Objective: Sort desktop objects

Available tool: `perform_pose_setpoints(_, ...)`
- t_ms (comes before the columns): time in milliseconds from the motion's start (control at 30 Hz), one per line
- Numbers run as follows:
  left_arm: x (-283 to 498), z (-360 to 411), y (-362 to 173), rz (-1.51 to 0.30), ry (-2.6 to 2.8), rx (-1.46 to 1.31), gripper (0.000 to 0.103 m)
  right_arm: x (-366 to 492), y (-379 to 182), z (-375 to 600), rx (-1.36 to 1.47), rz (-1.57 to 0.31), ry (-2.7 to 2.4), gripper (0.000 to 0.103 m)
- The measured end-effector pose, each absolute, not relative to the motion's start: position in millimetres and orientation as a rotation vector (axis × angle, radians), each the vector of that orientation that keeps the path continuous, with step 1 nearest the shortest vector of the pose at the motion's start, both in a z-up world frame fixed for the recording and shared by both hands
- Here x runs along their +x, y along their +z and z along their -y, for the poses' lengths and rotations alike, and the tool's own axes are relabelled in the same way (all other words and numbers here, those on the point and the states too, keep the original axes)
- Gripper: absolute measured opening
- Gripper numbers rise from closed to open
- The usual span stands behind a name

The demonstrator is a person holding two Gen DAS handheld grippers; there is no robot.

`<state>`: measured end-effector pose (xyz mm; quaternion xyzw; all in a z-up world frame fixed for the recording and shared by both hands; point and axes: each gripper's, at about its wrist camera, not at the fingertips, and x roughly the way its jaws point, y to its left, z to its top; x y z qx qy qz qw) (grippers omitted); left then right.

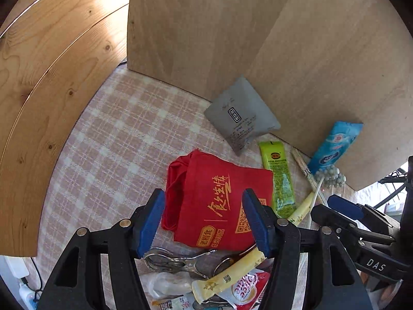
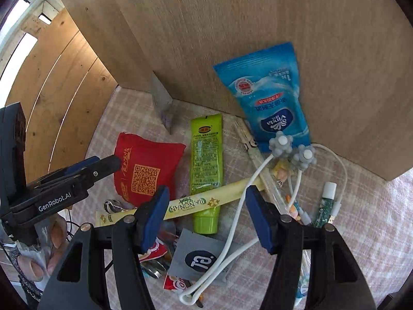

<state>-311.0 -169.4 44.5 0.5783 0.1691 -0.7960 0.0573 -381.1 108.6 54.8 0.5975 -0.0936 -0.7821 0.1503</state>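
At centre frame in the left view, the left gripper (image 1: 204, 219) hung spread over the red pouch (image 1: 219, 201), holding nothing; the pick looked about to begin, calling for a descent to straddle its edge. The right gripper (image 2: 206, 219) was spread too, above the tea stick (image 2: 180, 206) and cable (image 2: 232, 237). Clutter lay on a checked cloth (image 1: 116, 134), boxed by wood panels (image 1: 206, 25).

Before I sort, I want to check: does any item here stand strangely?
Yes. The blue tissue pack and the grey foil sachet lean against the wooden panel instead of lying flat on the checked cloth.
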Motion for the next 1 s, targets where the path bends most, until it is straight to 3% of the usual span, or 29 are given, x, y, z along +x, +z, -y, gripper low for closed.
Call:
perform_pose_setpoints(233, -316, 171, 12, -0.594, -2.377, 1.809, 0.063, -401, 20, -91, 1.784, 0.134, -2.243, 0.061)
perform_pose_setpoints(467, -300, 123, 4, -0.426, -2.451, 1.897, 0.066, -375, 13, -105, 1.803, 0.055, -2.192, 0.061)
perform_pose_setpoints(700, -266, 83, -6, -0.448, -2.485, 2.008, 0.066, -328, 13, -137, 1.804, 0.080, -2.193, 0.061)
perform_pose_setpoints(867, -227, 33, -12, -0.233, -2.528, 2.057, 0.067, -283, 17, -161, 1.788, 0.047, -2.204, 0.061)
perform_pose_setpoints(1000, -197, 0, -13, -0.172, -2.555, 2.077, 0.067, -239, 16, -178, 1.779, -0.017, -2.226, 0.061)
